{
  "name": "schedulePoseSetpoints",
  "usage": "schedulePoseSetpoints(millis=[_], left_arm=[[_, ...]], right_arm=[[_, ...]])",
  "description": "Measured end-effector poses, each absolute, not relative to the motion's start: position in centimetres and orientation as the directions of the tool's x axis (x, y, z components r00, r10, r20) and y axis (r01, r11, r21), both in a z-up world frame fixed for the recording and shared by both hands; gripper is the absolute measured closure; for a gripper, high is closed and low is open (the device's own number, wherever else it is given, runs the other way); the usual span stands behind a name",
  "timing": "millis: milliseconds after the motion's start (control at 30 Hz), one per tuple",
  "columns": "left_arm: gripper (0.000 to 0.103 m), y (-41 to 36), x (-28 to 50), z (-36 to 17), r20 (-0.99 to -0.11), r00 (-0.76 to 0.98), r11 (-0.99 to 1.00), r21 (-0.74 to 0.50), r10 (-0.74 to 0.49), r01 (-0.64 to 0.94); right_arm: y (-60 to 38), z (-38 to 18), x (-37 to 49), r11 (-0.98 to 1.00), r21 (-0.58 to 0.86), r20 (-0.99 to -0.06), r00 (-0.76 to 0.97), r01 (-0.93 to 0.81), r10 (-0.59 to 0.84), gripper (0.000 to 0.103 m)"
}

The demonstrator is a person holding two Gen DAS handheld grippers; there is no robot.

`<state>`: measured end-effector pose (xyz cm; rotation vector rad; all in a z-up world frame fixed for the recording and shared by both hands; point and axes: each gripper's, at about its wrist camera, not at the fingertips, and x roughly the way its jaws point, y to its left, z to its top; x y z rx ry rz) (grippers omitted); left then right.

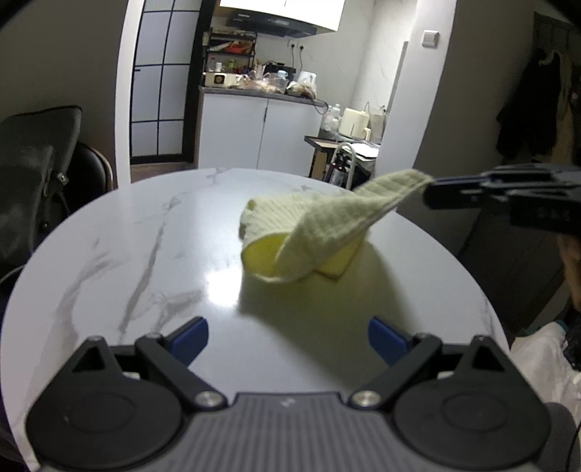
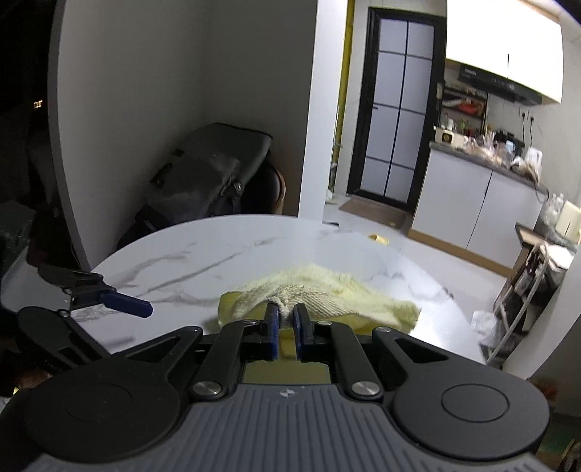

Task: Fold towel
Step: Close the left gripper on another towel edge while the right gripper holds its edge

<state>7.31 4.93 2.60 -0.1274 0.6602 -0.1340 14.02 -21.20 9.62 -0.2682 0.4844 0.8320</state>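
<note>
While lifted: towel (image 1: 326, 232) corner hangs from right gripper (image 2: 287, 319), jaws clamped on it.
Left gripper (image 1: 288, 339): jaws wide, empty.
Worktop (image 1: 145, 236): round white marble.
Room: kitchen counter (image 1: 261, 90) behind.

**A dim room opening onto a lit kitchen**

I stand by a round marble table (image 1: 120, 232), white with grey veins, a bright glare on its top. Behind it, a dark bag (image 2: 207, 174) slumps on a chair (image 1: 98, 163) against a plain grey wall (image 2: 163, 90). A white pillar (image 2: 319, 109) frames the way into the kitchen, where a black-framed door (image 2: 395, 109) with frosted panes stands shut. White cabinets (image 1: 261, 134) carry a cluttered counter (image 1: 261, 89) under a range hood (image 1: 272, 23) and a glowing white cupboard (image 2: 504, 51). A black rack (image 1: 232, 51) holds jars. A low side table (image 1: 348, 145) sits by the right wall, and a dark coat (image 1: 526, 109) hangs nearby. The kitchen floor (image 2: 428, 261) is pale.
</note>
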Motion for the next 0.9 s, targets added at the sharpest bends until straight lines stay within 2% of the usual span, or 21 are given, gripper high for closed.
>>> schedulePoseSetpoints(millis=[133,333,700,900], left_arm=[[0.006,5.1,7.2,3.2,-0.592,0.791,0.986,-0.149,-0.154,0.079],[0.006,5.7,7.2,5.1,-0.559,0.817,0.987,-0.14,-0.146,0.081],[0.006,1.9,10.9,6.3,-0.543,0.813,0.977,-0.137,-0.213,0.164],[0.018,0.3,14.9,4.7,-0.565,0.785,0.967,-0.153,-0.254,0.203]], right_arm=[[-21.8,10.6,13.2,0.643,-0.066,-0.505,0.581,-0.763,0.638,0.093],[-23.0,9.8,11.7,0.628,-0.083,-0.545,0.563,-0.774,0.622,0.093],[-24.6,5.9,10.4,0.656,-0.004,-0.581,0.535,-0.755,0.613,0.093],[-24.6,4.5,10.3,0.666,0.024,-0.582,0.531,-0.746,0.615,0.093]])
